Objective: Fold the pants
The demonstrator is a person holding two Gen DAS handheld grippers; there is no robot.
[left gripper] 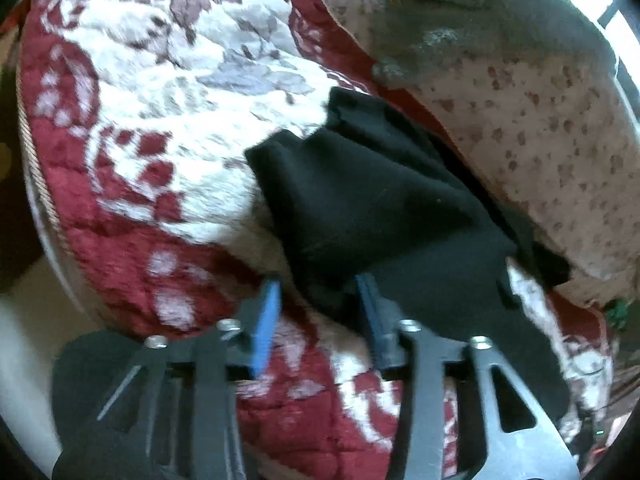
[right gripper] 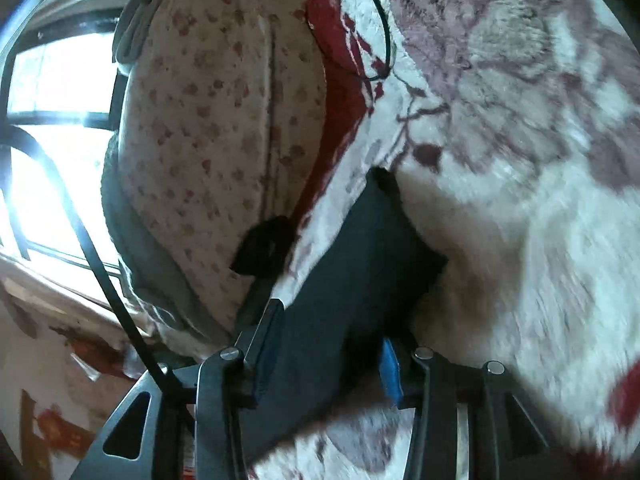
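Observation:
The black pants (left gripper: 360, 200) lie bunched on a red and white floral bedspread (left gripper: 160, 100). My left gripper (left gripper: 320, 292) is open, its blue-padded fingers (left gripper: 266, 320) spread just below the near edge of the pants; the right pad touches the cloth. In the right wrist view my right gripper (right gripper: 332, 344) has its fingers on either side of a fold of the black pants (right gripper: 352, 264), which runs up between them. The jaws stand apart with cloth between; the grip itself is hidden by the fabric.
A cream spotted pillow or quilt (left gripper: 540, 140) with a grey towel (left gripper: 460, 12) on it lies beside the pants. A window (right gripper: 52, 120) and a black cable (right gripper: 380, 20) show in the right wrist view. The bed edge (left gripper: 44, 208) is at left.

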